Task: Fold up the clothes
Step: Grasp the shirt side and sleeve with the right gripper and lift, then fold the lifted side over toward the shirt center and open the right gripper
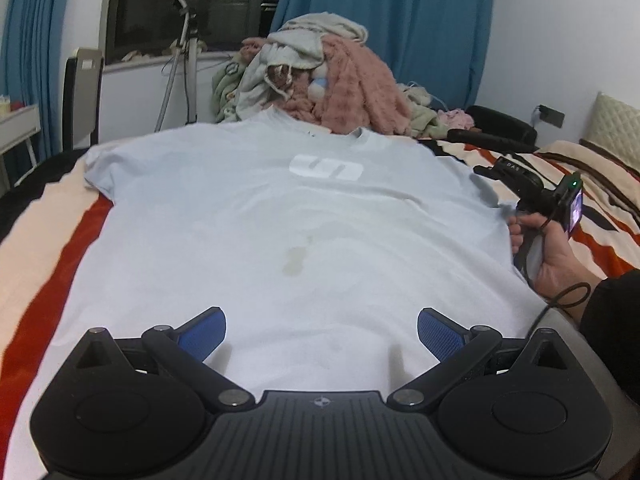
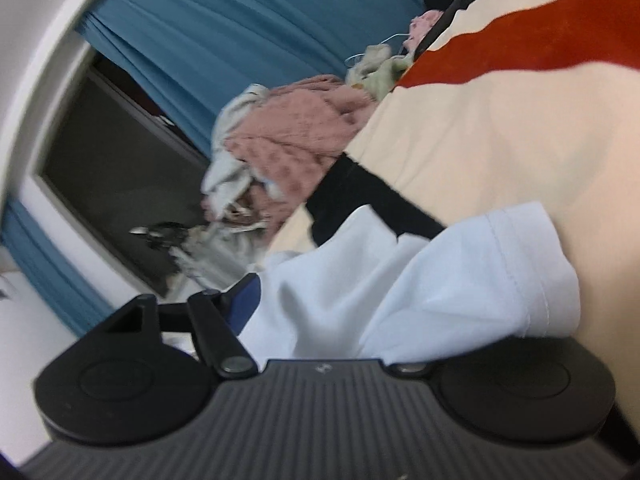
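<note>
A pale blue T-shirt [image 1: 280, 216] is spread flat, front up, on a bed covered by a cream, red and black striped blanket [image 1: 36, 240], with its collar toward the far end and a white logo [image 1: 326, 168] printed on the chest. A faint yellowish stain [image 1: 294, 260] is seen near the middle of the fabric. The left gripper [image 1: 322, 334] is held over the lower hem, its blue-padded fingers [image 1: 202, 334] spread wide apart and nothing caught between them. The right gripper [image 1: 496, 174] is seen from the left wrist view at the shirt's right sleeve, gripped by a hand [image 1: 552, 248] with a cable trailing from it. In the right wrist view the sleeve [image 2: 472, 272] is bunched up against the tool and drapes over its body, so that only one blue finger [image 2: 244, 300] is visible (the other is hidden under the cloth); whether the right gripper [image 2: 320, 320] is clamped on the sleeve cannot be told. Beyond the collar a heap of clothes [image 1: 320, 80], pink, beige and green, is piled against blue curtains [image 1: 400, 20] and a dark window [image 1: 188, 4].
</note>
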`<state>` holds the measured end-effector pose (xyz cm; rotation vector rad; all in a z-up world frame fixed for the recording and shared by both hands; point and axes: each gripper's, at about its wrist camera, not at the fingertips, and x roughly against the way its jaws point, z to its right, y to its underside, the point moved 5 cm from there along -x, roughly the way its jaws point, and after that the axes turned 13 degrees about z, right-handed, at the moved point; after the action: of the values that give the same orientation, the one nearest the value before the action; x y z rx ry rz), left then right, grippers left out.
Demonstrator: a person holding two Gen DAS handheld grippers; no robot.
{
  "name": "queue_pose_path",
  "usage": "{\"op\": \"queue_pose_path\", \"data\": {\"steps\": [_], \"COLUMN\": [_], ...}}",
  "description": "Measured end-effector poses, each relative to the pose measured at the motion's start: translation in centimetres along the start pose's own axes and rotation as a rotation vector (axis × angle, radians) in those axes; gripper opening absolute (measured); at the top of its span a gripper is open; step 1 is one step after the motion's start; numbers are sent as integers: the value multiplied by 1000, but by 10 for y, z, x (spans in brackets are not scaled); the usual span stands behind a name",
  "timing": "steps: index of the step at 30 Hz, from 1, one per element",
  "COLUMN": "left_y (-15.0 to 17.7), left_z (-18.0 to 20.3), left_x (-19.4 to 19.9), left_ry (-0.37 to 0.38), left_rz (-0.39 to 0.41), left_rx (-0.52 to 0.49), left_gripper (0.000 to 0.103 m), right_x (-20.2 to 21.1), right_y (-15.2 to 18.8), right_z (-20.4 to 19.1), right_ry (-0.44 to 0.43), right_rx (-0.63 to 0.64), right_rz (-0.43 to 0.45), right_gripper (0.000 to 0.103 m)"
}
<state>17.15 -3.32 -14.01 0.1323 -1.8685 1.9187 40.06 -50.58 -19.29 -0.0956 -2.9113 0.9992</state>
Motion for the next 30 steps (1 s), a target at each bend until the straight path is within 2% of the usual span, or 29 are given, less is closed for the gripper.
{"op": "queue_pose_path", "data": {"steps": [2, 4, 5, 6, 7, 12, 16, 18, 20, 23, 30], "left_y": [0, 1, 1, 1, 0, -15, -27, -34, -40, -48, -54], "left_z": [-5, -10, -12, -13, -15, -25, -45, -55, -65, -86, -150], "left_x": [-11, -21, -25, -29, -29, -13, 7, 17, 27, 37, 33], "left_ry": [-15, -23, -28, -29, -20, -35, -73, -92, -110, -132, -197], "left_rz": [-25, -58, -78, -94, -101, -46, 20, 53, 86, 131, 188], "left_rx": [21, 48, 60, 71, 83, 68, 28, 9, -11, -7, 94], "left_gripper": [103, 103, 103, 103, 103, 103, 103, 103, 103, 103, 103], "right_x": [-11, -19, -25, -29, -32, -14, 1, 2, -1, -18, -58], "right_y": [-5, -9, -8, -9, -11, -40, -35, -22, 0, 49, 195], "right_z": [-6, -18, -27, -36, -45, -105, -185, -225, -259, -300, -346], "right_ry": [29, 55, 88, 113, 136, 187, 250, 269, 295, 307, 259], "right_rx": [45, 175, 294, 380, 458, 634, 924, 1031, 1139, 1257, 1354], "right_rz": [-10, -43, -66, -80, -88, 44, 165, 218, 237, 221, 47], "right_gripper": [67, 51, 31, 15, 13, 10, 10, 10, 10, 10, 12]}}
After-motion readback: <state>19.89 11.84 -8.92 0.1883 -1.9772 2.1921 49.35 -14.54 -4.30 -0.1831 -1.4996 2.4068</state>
